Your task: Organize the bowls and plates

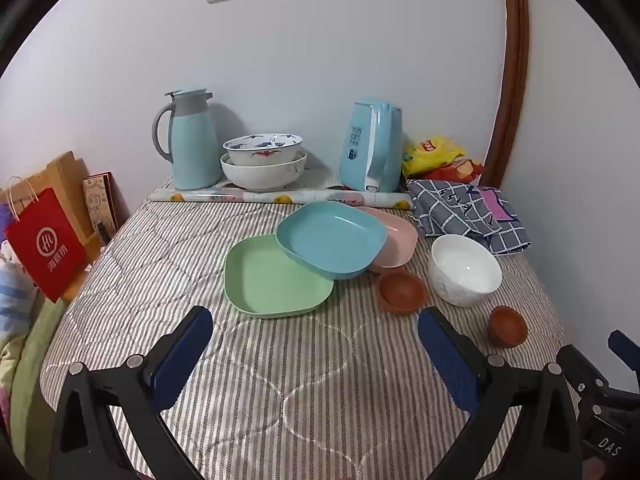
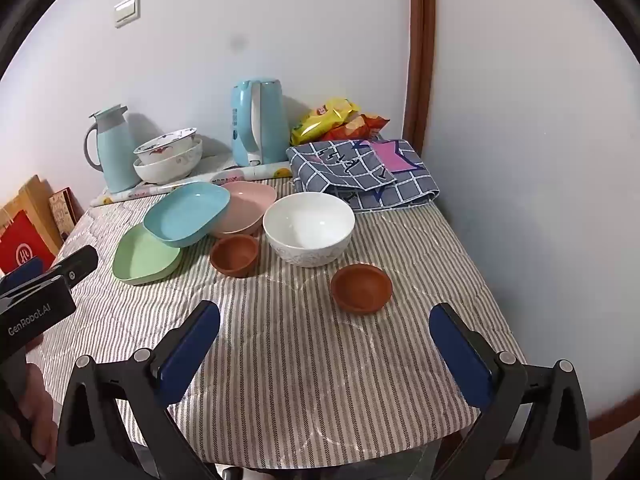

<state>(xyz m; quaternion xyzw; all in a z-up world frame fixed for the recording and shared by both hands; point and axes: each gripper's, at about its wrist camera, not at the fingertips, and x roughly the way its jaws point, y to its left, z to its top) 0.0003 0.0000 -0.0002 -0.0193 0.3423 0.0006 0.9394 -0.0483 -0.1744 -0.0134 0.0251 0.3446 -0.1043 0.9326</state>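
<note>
On the striped tablecloth lie a green plate [image 1: 276, 280] [image 2: 146, 256], a blue plate [image 1: 332, 238] [image 2: 188, 212] resting tilted on it, and a pink plate [image 1: 394, 246] [image 2: 248, 206] behind. A white bowl [image 1: 464, 270] [image 2: 310, 228] stands to the right. Two small brown bowls sit near it: one [image 1: 402, 291] [image 2: 235, 255] by the plates, one [image 1: 508, 326] [image 2: 362, 287] nearer me. My left gripper [image 1: 316, 338] is open and empty, short of the green plate. My right gripper [image 2: 326, 332] is open and empty, just short of the nearer brown bowl.
At the back stand a blue thermos [image 1: 192, 140], two stacked patterned bowls [image 1: 262, 162], a blue kettle [image 1: 370, 146], snack bags [image 1: 434, 156] and a folded checked cloth [image 1: 468, 208]. A red bag [image 1: 44, 242] hangs left. The wall is close on the right [image 2: 520, 160].
</note>
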